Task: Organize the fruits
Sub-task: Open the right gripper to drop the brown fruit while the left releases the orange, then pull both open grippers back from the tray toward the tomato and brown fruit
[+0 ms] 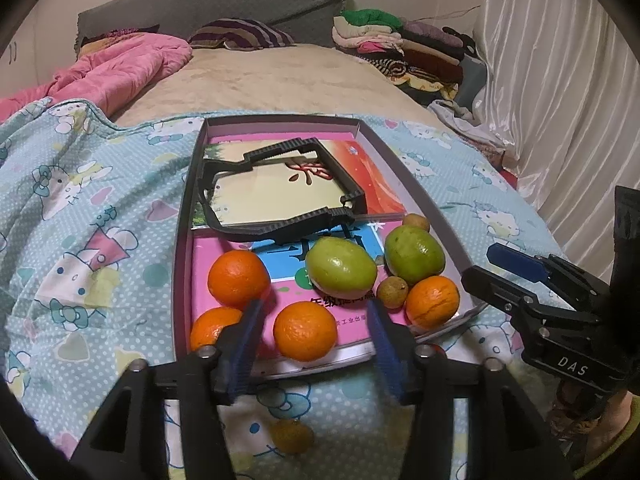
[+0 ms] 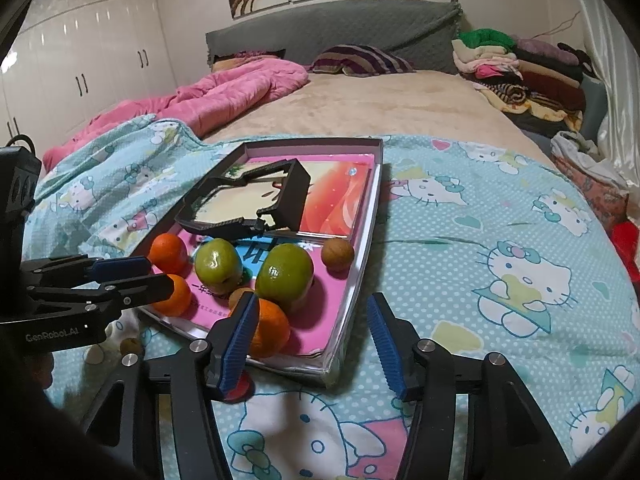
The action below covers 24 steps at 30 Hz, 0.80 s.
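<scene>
A shallow tray [image 1: 183,220] on the bed holds several oranges, two green fruits [image 1: 341,267] [image 1: 414,254] and small brown longans [image 1: 392,292]. My left gripper [image 1: 315,306] is open at the tray's near edge. One orange [image 1: 305,336] lies between its blue pads, and neither pad touches it. My right gripper [image 2: 312,300] is open over the tray's near right corner [image 2: 332,364], with another orange [image 2: 272,332] just beside its left finger. In that view the green fruits [image 2: 218,266] [image 2: 284,276] sit behind it. Each gripper shows in the other's view [image 1: 482,266] [image 2: 158,276].
Books and a black plastic frame [image 1: 272,228] fill the tray's far half. A small brown fruit [image 1: 292,436] lies loose on the cartoon-print bedspread [image 2: 460,240] under my left gripper. A small red thing [image 2: 240,388] sits below my right gripper. A pink quilt [image 2: 240,88] and folded clothes [image 2: 520,68] lie farther back.
</scene>
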Tool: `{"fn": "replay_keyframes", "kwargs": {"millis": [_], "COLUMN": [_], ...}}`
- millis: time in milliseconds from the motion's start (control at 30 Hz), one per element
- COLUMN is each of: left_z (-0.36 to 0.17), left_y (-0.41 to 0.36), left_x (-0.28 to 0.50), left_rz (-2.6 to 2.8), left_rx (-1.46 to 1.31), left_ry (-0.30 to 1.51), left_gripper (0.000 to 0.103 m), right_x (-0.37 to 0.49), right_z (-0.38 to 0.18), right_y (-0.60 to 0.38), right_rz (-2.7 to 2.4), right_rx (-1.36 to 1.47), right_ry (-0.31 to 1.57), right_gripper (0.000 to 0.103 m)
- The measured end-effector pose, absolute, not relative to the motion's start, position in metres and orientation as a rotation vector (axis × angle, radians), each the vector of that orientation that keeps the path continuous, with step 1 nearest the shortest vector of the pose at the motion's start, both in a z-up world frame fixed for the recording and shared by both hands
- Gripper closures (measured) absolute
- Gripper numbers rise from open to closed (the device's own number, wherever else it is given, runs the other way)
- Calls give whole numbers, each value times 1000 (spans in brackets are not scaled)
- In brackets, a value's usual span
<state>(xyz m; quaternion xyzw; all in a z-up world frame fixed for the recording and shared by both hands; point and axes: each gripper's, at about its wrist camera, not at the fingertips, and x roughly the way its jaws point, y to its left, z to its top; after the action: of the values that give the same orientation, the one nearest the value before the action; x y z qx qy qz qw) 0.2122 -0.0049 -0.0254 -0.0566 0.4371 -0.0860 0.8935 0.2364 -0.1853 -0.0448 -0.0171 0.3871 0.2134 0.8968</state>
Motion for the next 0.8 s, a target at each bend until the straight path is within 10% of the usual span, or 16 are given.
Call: {"fn": "replay_keyframes", "kwargs": {"millis": [800], "left_z": [6], "left_y": [4], "left_x": [174], "left_rz": [-133], "left_rx": [-92], "left_ry": [823], "left_gripper": [21], "right_x": [189], "right_z": [-18], "right_y": [-173], "right_rz": [494], "right_rx": [-67], "right_ry": [707], "right_gripper": [33]}}
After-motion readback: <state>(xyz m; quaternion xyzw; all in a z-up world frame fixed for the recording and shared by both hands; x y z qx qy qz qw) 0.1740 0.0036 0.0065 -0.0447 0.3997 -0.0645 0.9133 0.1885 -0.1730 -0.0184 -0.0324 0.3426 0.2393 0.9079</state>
